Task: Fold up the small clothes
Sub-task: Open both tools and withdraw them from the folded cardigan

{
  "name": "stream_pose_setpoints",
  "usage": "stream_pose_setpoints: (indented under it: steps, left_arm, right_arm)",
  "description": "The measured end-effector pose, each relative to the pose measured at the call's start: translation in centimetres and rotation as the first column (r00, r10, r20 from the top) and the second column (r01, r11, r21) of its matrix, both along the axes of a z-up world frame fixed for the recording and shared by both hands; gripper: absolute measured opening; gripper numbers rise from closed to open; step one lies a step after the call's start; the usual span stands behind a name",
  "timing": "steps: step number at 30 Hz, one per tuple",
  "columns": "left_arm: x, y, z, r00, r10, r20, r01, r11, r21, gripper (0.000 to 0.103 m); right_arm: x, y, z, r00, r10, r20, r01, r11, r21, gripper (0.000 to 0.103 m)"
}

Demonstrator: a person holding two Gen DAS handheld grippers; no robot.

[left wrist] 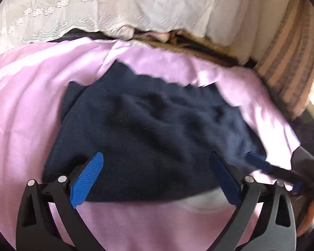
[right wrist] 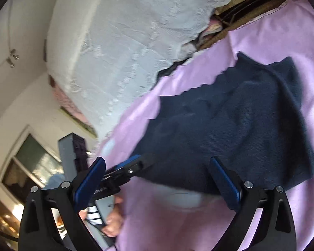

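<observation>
garment [left wrist: 148, 129] on sheet [left wrist: 27, 96], lace cloth [left wrist: 94, 6] behind

Navy knit garment [left wrist: 148, 129] on pink sheet [left wrist: 27, 104]

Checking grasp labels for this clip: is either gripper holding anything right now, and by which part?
Nothing is held. The left gripper and right gripper both stand open over the near edge of the navy garment.

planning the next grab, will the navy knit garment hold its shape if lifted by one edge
Probably not: the navy knit garment lies wrinkled and draped, so it should sag. Its ribbed knit likely grips the fingers well. It may drag the pink sheet.
</observation>
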State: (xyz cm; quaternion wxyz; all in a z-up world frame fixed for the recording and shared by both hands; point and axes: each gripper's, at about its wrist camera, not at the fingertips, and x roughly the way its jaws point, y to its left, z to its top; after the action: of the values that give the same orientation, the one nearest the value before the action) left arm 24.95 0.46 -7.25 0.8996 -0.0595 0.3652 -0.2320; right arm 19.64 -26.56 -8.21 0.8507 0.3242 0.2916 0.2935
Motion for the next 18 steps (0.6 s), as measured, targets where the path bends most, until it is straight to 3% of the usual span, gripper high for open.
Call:
stream_pose_setpoints:
  steps: [2,5,6,11,15,18]
  left_arm:
    - [-0.4,-0.9,0.1,1.0,-0.025,0.018,0.024,0.999,0.025,0.098]
    - [0.7,-3.0,-2.0,0.998,-0.031,-0.059,0.041,0.986,0.161,0.099]
    - [0.7,-3.1,-1.9,0.998,-0.027,-0.057,0.036,0.986,0.165,0.099]
    - [0.2,-2.3,-1.4,0.999,-0.026,-0.038,0.031,0.993,0.112,0.099]
    - [-0.4,-0.6,-0.7,1.0,0.008,-0.018,-0.008,1.0,0.024,0.099]
    - [0.5,-0.3,-1.5,0.996,0.026,-0.08,-0.025,0.999,0.02,0.098]
  right_arm:
    - [0.5,0.8,-0.3,0.999,0.047,-0.021,-0.047,0.999,-0.008,0.099]
    - [2.2,1.7,-2.1,0.989,0.069,-0.132,-0.076,0.996,-0.046,0.099]
    - [2.2,1.9,-2.0,0.989,0.071,-0.126,-0.079,0.995,-0.061,0.099]
    - [1.4,1.3,-1.3,0.993,0.051,-0.109,-0.055,0.998,-0.031,0.099]
    - [-0.4,-1.8,-0.5,0.992,-0.097,-0.074,0.098,0.995,0.0,0.099]
    - [-0.8,-4.8,-1.1,0.973,-0.19,-0.13,0.196,0.98,0.035,0.099]
